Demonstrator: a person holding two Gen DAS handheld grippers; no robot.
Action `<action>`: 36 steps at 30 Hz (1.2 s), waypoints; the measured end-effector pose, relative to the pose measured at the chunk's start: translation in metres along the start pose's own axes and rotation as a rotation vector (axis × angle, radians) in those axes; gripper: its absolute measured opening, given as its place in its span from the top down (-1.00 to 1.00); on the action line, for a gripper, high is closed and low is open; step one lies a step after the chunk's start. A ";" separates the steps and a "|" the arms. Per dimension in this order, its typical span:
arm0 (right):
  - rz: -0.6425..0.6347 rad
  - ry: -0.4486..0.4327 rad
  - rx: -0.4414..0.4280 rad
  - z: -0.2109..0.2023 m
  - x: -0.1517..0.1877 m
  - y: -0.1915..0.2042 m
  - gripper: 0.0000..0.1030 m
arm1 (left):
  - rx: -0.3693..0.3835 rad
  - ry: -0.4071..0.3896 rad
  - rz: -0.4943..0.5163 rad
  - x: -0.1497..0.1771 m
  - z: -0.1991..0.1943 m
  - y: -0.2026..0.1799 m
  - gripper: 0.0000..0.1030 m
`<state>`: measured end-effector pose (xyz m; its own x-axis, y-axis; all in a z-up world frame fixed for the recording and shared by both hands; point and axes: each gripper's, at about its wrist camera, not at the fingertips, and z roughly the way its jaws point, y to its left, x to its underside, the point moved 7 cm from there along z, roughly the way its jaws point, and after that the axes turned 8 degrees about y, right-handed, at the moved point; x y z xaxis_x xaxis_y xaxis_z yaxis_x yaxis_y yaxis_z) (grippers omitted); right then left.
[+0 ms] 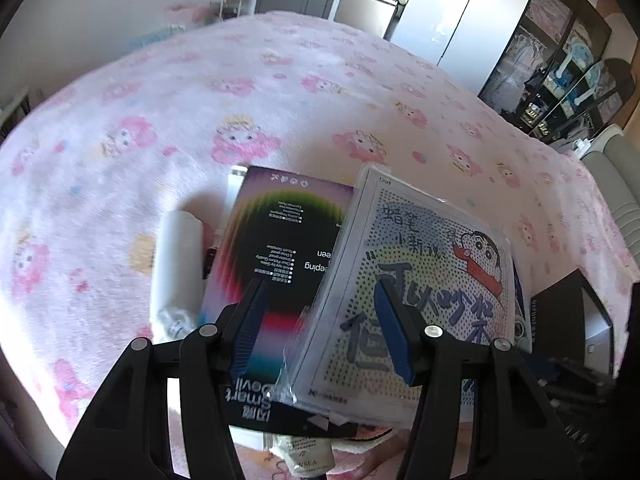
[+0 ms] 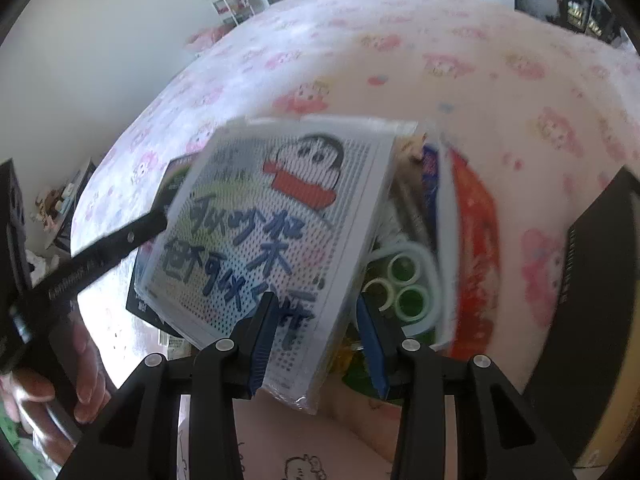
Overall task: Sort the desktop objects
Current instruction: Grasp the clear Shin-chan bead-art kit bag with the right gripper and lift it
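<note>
Pinching cartoon packet (image 2: 276, 216): right fingers (image 2: 374, 336) | left fingers (image 1: 396, 332) spread | beneath: black box (image 1: 276, 248), tape rolls (image 2: 404, 280)

The left gripper (image 1: 320, 320) tilts steeply downward with its black fingers and blue pads (image 1: 248, 328) spread wide, and nothing is pinched between them. The right gripper (image 2: 316, 344) also angles steeply down, its jaws set much narrower, the left blue pad (image 2: 262, 344) lying against the face of a flat packet while the other pad stands at the packet's far edge; whether both pads press on it cannot be told. In the right wrist view a bare hand (image 2: 60, 384) wraps its fingers around the left gripper's black handle at the lower left.
</note>
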<state>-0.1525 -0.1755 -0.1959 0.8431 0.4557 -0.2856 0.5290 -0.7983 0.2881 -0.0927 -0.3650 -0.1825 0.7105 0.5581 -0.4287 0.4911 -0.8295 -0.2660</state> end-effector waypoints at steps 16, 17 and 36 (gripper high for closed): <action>-0.029 0.024 0.031 0.003 0.002 0.002 0.25 | 0.104 0.132 0.024 0.041 -0.005 -0.010 -0.05; -0.029 0.027 0.029 0.005 0.001 0.001 0.24 | 0.095 0.124 0.012 0.037 -0.004 -0.007 -0.05; -0.064 -0.032 0.024 -0.031 0.018 0.011 -0.02 | 0.098 0.072 0.091 0.039 -0.042 -0.036 -0.17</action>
<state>-0.1288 -0.1635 -0.1692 0.8039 0.4935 -0.3319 0.5789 -0.7773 0.2463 -0.0612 -0.3122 -0.1533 0.7857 0.4777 -0.3930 0.3739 -0.8729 -0.3135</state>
